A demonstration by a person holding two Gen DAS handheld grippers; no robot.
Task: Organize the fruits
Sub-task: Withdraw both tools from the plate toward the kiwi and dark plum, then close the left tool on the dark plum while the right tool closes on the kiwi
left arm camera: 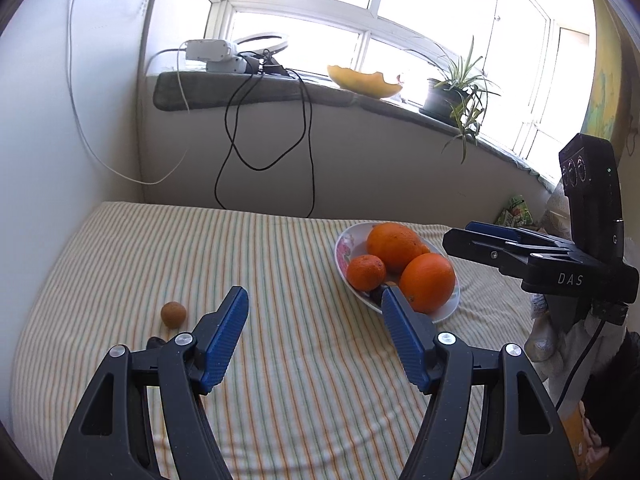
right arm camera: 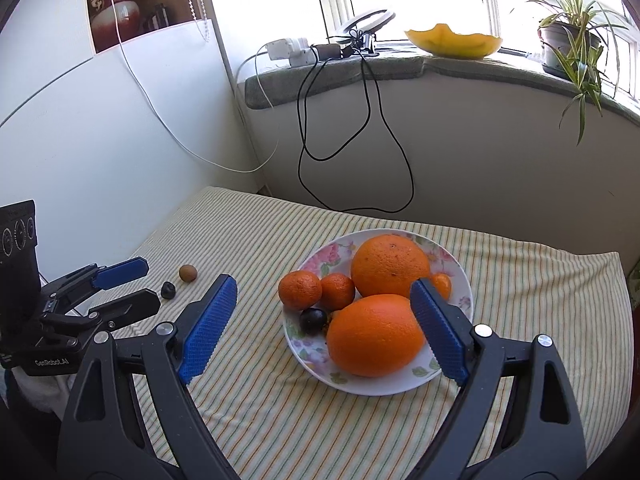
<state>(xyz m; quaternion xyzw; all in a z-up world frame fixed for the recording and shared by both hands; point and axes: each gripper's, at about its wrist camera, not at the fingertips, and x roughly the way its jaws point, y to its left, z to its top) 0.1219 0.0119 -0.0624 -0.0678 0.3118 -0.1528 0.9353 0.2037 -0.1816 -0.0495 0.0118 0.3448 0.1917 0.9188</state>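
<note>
Cloth: striped, covers the whole surface; its far edge meets the wall under the window sill, its left edge runs along the white wall.
Open room: a wide bare stretch of cloth lies between the plate and the left edge, and more in front of the plate.
Plate: flowered, right of centre, well clear of every edge.
Fruit on plate: two big oranges, two mandarins, a small orange fruit at the back and a dark plum, all packed close together.
Loose fruit: a small brown fruit and a dark one lie near the left edge, well apart from the plate.
Right gripper: jaws wide apart, nothing pinched, above the plate's near side.
Left gripper: jaws apart and empty, over bare cloth between loose fruit and plate.
</note>
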